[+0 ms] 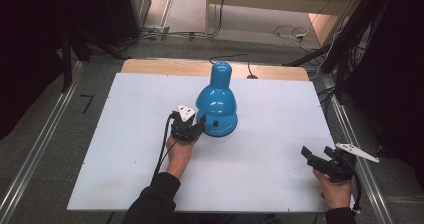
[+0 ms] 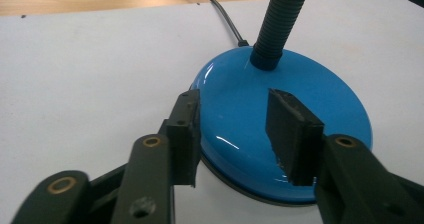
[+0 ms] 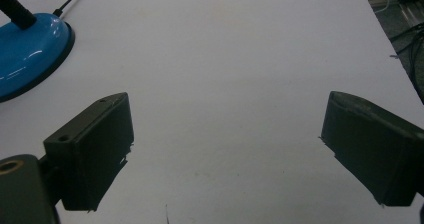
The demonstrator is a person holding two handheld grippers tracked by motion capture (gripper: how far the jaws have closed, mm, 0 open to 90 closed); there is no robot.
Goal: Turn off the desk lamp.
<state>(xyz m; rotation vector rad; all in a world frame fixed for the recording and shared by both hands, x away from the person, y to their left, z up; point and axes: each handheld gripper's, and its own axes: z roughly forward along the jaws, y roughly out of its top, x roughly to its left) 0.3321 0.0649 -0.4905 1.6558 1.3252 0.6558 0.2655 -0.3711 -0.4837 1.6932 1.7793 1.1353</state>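
Observation:
A blue desk lamp stands mid-table, its glossy shade (image 1: 218, 95) bent forward over its round base (image 1: 223, 128). In the left gripper view the base (image 2: 255, 99) fills the middle, with the black ribbed neck (image 2: 278, 21) rising from it and a black cable (image 2: 223, 11) running off behind. My left gripper (image 2: 235, 111) is open at the base's near rim, one jaw beside the edge and the other over the top; from above this left gripper (image 1: 196, 125) sits against the base's left side. My right gripper (image 3: 225, 129) is wide open above bare table, and the right gripper (image 1: 316, 155) hovers near the front right corner.
The white tabletop (image 1: 140, 134) has a wooden strip (image 1: 165, 66) along its back edge. Metal rails (image 1: 40, 149) run along both sides on the floor, and cables (image 1: 295, 33) lie behind the table. The table's right edge (image 3: 385, 39) is close to my right gripper.

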